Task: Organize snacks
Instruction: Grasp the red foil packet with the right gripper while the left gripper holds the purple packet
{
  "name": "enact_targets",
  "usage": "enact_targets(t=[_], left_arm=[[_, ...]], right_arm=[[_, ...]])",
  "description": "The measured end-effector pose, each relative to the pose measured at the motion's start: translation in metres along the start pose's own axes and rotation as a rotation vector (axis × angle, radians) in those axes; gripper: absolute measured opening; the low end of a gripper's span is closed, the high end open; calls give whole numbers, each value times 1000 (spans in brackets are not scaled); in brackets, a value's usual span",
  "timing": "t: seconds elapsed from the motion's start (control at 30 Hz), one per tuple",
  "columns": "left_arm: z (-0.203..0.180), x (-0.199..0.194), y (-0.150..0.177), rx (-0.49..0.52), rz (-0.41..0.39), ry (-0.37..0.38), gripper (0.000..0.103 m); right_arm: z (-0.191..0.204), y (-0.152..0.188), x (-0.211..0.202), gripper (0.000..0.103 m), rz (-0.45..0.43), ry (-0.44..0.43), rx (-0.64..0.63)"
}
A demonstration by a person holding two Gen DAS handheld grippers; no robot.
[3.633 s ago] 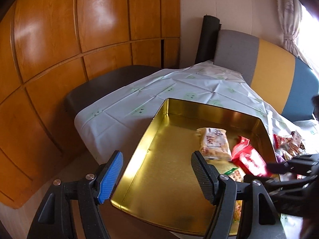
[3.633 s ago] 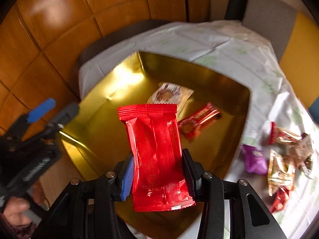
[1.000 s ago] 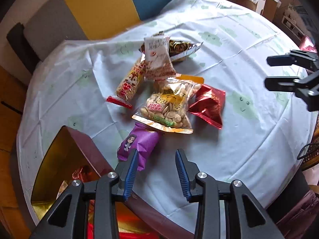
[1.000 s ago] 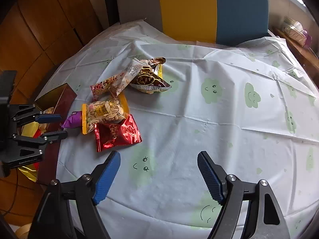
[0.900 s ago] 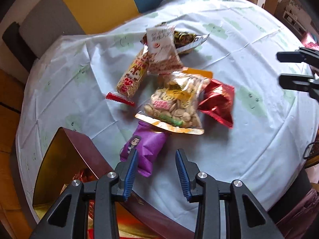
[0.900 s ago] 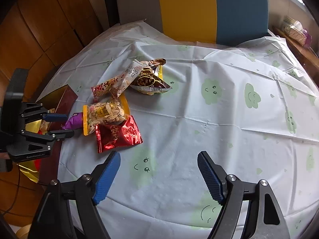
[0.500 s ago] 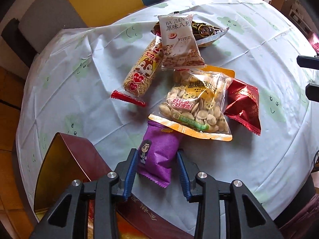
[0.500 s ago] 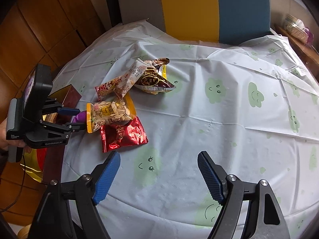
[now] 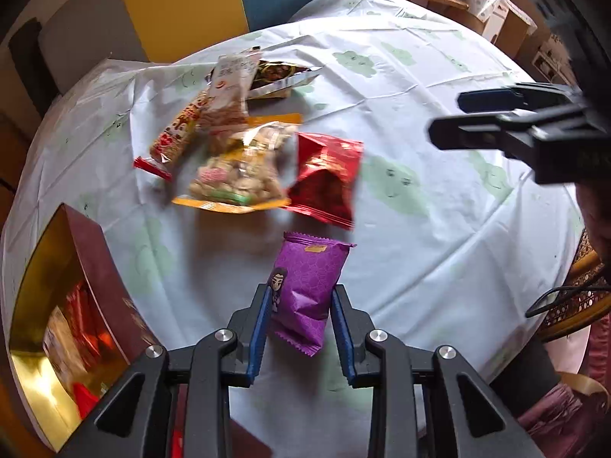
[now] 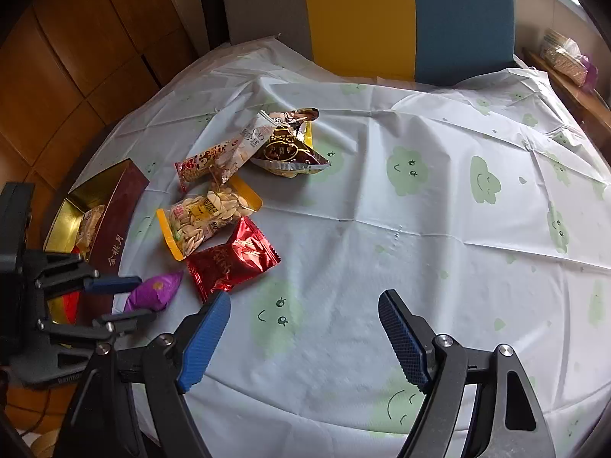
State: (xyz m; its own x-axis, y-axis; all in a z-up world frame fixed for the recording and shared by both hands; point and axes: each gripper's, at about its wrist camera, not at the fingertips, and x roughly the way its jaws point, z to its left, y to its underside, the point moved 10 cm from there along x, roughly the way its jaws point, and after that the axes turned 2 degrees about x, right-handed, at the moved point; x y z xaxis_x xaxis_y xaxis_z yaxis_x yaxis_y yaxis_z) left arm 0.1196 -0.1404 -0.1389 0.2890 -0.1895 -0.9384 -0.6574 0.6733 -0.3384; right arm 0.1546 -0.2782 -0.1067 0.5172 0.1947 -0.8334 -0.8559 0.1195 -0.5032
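Purple snack packet (image 9: 305, 286) sits between closing left gripper (image 9: 299, 328) pads, clamped for the gold tin (image 9: 42, 305); right gripper (image 10: 305, 339) hangs apart, empty.

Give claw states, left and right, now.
Left claw: closing on the purple snack packet, pads against its sides.
Right claw: open, holding nothing.

- We see a purple packet (image 9: 307, 286) printed with a small cartoon figure, between blue pads (image 9: 259, 328).
- We see a shiny red packet (image 9: 324, 179) and a clear seed bag (image 9: 238, 168) edged in orange.
- The tablecloth (image 10: 439, 210) is pale blue-white with green smiling clouds.
- At its left edge, the tin (image 9: 34, 305) is gold inside, maroon outside.
- The chair back (image 10: 362, 19) shows grey, yellow and blue bands.
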Motion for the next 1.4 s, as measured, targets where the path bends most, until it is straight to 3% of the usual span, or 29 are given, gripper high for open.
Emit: enact_targets(t=[0.1,0.3,0.63,0.9,1.0,1.13,1.3,1.4], left_arm=[[-15,-6,11,-38,-61,-40,32],[-20,-16,17,-134,-182,-40,32],[-19,-6,9,-187,-297,-10,34],[-22,-6,14,-202,-335,-18,34],[-22,-5,15,-211,-342,-10,34],[-21,-5,17,-224,-346,6,34],[-21,-4,18,-236,-345,25,35],[-18,-4,19,-253,-346,46,35]], right_arm=[[-1,1,1,81,3,-6,11],[0,5,6,81,30,-76,68],[7,18,29,80,122,-248,270],[38,-3,55,76,140,-325,404],[53,-7,73,68,162,-281,395],[60,-21,82,64,126,-199,365],[65,-29,87,55,146,-93,213],[69,-25,85,43,176,-45,85]])
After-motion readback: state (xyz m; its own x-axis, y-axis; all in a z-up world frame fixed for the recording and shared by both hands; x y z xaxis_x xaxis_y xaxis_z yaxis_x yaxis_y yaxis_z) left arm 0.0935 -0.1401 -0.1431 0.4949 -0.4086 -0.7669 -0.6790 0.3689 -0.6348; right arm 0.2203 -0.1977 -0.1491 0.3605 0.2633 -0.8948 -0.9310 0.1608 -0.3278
